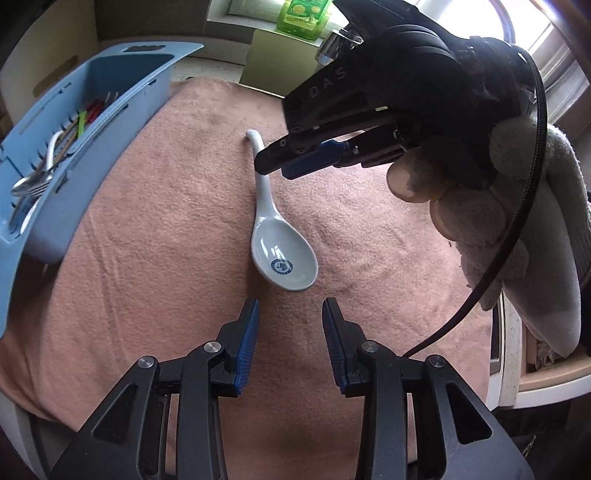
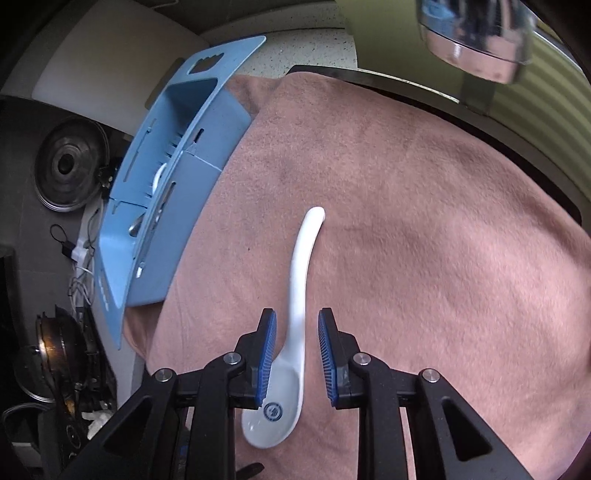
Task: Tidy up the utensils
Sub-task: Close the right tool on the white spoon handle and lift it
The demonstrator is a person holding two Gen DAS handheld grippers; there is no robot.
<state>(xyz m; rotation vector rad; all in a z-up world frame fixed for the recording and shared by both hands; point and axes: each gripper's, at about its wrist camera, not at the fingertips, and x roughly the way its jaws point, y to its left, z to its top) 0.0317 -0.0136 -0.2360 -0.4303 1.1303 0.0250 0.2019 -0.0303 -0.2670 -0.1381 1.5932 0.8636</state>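
A white ceramic spoon [image 1: 284, 254] with a blue emblem in its bowl lies on a pink towel [image 1: 166, 240]. My left gripper [image 1: 290, 321] stands open just short of the bowl, with nothing between its fingers. My right gripper [image 1: 275, 166], held by a gloved hand [image 1: 480, 192], hovers over the spoon's handle. In the right wrist view the spoon [image 2: 301, 266] runs between the pads of the right gripper [image 2: 297, 317]; a gap shows on both sides, so they do not press it. A blue utensil tray [image 1: 110, 122] at the left holds several forks and spoons [image 1: 40, 181].
The tray [image 2: 207, 147] sits on the towel's [image 2: 424, 240] left edge. A chrome tap [image 2: 476, 40] hangs over the far side. A green bottle [image 1: 303, 14] stands on the sill behind. Pot lids [image 2: 68, 166] and cables lie off to the left.
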